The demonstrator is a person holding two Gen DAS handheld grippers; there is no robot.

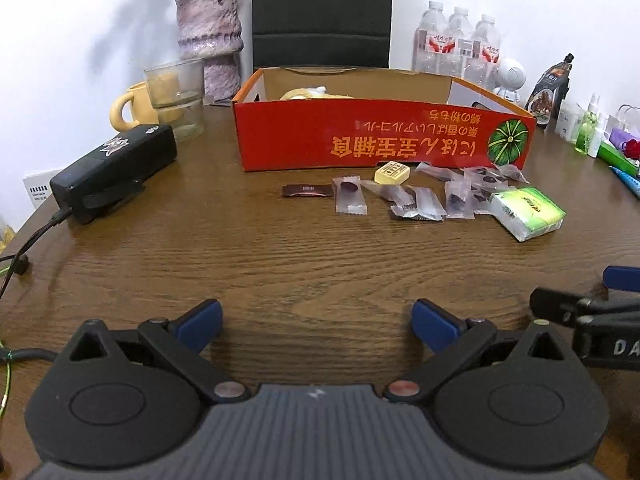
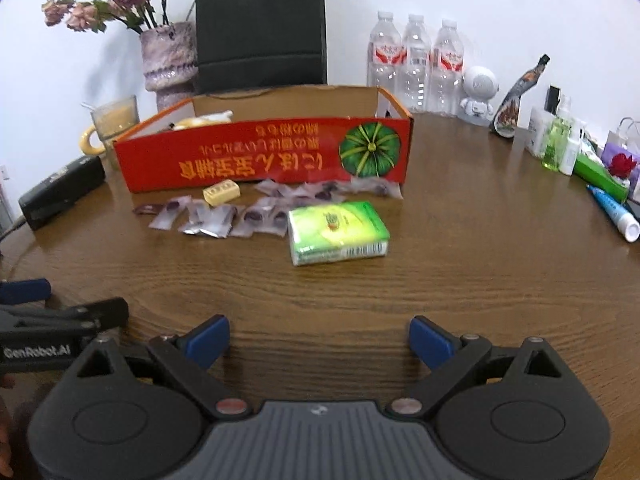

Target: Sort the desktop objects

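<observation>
Right wrist view: tissue pack [image 2: 338, 232] lies ahead of the wide-spread right gripper [image 2: 319, 342].

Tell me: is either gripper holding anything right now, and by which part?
Nothing is held. The left gripper and right gripper both stand open over bare table, short of the green tissue pack.

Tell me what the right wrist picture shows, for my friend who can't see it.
The open right gripper hovers over a brown wooden table, holding nothing. Ahead lie a green tissue pack, a row of small wrapped sweets and a pale yellow block, all in front of a red cardboard box. The left gripper pokes in at the left edge.
</observation>
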